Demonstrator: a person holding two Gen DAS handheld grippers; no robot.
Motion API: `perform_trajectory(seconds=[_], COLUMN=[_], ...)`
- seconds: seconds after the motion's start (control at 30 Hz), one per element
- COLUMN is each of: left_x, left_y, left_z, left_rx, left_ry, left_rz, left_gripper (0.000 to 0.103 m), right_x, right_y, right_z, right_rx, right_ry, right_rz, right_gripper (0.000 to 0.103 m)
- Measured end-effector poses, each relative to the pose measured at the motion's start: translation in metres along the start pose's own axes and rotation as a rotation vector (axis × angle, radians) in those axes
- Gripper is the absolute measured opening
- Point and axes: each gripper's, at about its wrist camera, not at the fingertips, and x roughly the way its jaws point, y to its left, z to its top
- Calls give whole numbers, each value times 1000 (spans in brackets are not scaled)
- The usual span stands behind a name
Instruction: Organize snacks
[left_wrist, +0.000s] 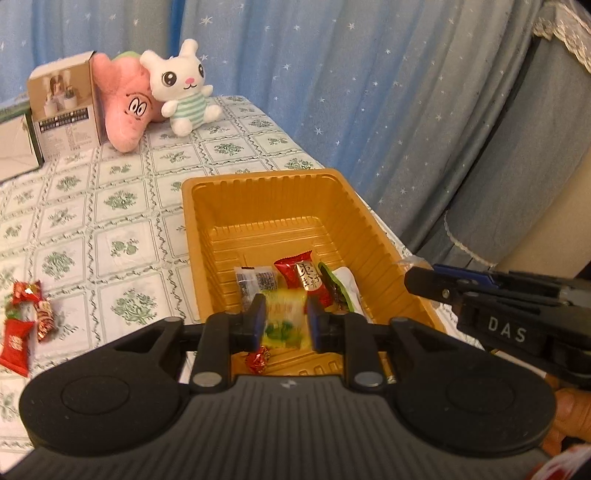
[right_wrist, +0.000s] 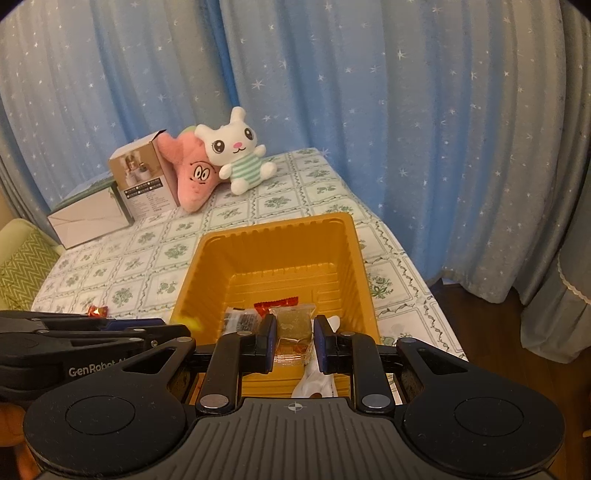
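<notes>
R fingers (right_wrist: 294, 341) grip snack (right_wrist: 293, 326), over tray (right_wrist: 210, 266)

A table under a white cloth with green floral squares (left_wrist: 122, 229) carries everything. A gold plastic tray (left_wrist: 373, 218) sits on it toward the right edge. At about ten o'clock from the tray stand a printed carton (left_wrist: 66, 110), a pink plush (left_wrist: 125, 107) and a white rabbit plush (left_wrist: 184, 88), the two toys touching. A flat pale box (right_wrist: 88, 218) lies beside the carton. At the tray's eight o'clock lies a cluster of red-wrapped sweets (left_wrist: 26, 321).
</notes>
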Motion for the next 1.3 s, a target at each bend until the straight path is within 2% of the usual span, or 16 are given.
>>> perform_trajectory(seconds=[0.03,0.3,0.53,0.63,0.67,0.7,0.73,0.77,1.03,1.3], left_x=[-1,-16,-34,-40,-42,-45,-47,-49,-74,-105], left_y=[1,15,30,37,39,41,43,45,56,64], left_z=[0,-8,-15,-17,-18,-19,-20,-21,-35,-55], left_rx=[-2,-17,-51,-68,-74,-80,-83,-83,-106,-107], left_ry=[-5,-24,-50,-56,-57,-56,-57,-59,-81,-105], left_rz=[3,37,59,67,74,81,89,95,126,166], left_gripper=[36,37,41,46,50,52,54,54,65,77], right_x=[-1,-1,8,16,18,19,17,13,-14,-45], right_y=[0,-1,7,7,6,5,4,3,4,25], right_z=[0,0,5,8,9,9,10,10,4,-15], right_rx=[4,15,35,68,84,102,120,133,160,131], right_ry=[-2,6,27,42,45,42,30,13,-21,-20], right_rz=[1,16,81,117,127,131,133,134,95,93], right_gripper=[22,22,22,23,35,57,64,67,67,67])
